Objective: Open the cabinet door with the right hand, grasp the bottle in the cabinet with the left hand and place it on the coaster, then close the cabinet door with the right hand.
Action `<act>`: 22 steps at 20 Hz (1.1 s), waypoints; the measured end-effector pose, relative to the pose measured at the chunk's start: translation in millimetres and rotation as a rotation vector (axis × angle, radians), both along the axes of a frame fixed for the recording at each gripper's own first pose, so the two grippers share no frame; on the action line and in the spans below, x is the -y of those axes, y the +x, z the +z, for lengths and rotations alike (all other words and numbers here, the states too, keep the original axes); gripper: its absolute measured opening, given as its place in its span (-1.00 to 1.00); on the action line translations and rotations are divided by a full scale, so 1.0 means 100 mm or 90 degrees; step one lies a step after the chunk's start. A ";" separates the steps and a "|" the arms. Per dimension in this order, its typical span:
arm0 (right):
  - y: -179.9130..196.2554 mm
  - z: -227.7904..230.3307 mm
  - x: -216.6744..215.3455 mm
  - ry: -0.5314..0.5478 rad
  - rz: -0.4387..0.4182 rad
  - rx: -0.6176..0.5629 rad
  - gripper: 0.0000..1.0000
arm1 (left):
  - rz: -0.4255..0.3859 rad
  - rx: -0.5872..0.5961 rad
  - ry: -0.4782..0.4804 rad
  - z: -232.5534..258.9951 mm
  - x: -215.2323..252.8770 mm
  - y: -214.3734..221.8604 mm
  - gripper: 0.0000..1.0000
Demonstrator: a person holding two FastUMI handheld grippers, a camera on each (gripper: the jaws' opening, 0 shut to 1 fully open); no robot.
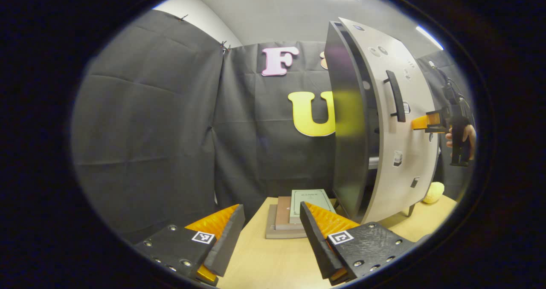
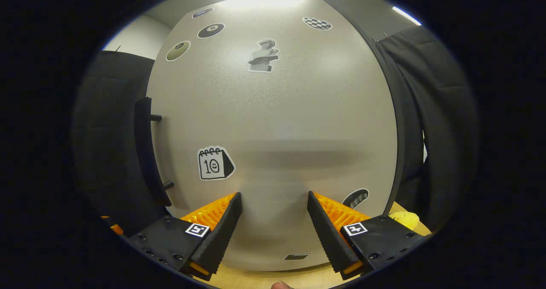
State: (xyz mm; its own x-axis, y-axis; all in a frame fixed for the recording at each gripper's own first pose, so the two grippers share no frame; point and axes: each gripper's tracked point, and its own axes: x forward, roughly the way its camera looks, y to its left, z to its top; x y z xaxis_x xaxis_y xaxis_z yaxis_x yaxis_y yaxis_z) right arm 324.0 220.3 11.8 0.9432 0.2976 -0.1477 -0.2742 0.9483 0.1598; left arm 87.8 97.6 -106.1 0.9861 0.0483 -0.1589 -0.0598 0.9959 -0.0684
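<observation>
Cabinet door (image 2: pixel 273 131) with calendar sticker (image 2: pixel 215 163) marked "10", both tongs (image 1: pixel 271 229) (image 2: pixel 273 221) spread, empty.

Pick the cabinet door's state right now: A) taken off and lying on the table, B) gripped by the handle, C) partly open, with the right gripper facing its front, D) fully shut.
C: the cabinet door stands ajar from the cabinet, with the open right gripper facing its front beside the handle, holding nothing.
</observation>
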 end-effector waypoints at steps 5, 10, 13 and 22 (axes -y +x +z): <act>-0.15 0.01 0.15 -0.012 0.019 0.006 0.86 | -0.003 0.002 0.002 0.19 0.39 0.02 0.58; -0.60 0.10 0.71 -0.004 0.013 0.017 0.96 | -0.047 0.033 0.016 0.68 1.08 -0.03 0.58; -0.89 0.15 1.15 -0.010 0.001 0.025 0.96 | -0.075 0.051 0.009 0.93 1.54 -0.11 0.58; -1.64 0.14 2.27 -0.046 -0.027 0.051 0.96 | -0.112 0.065 0.023 1.35 2.63 -0.69 0.56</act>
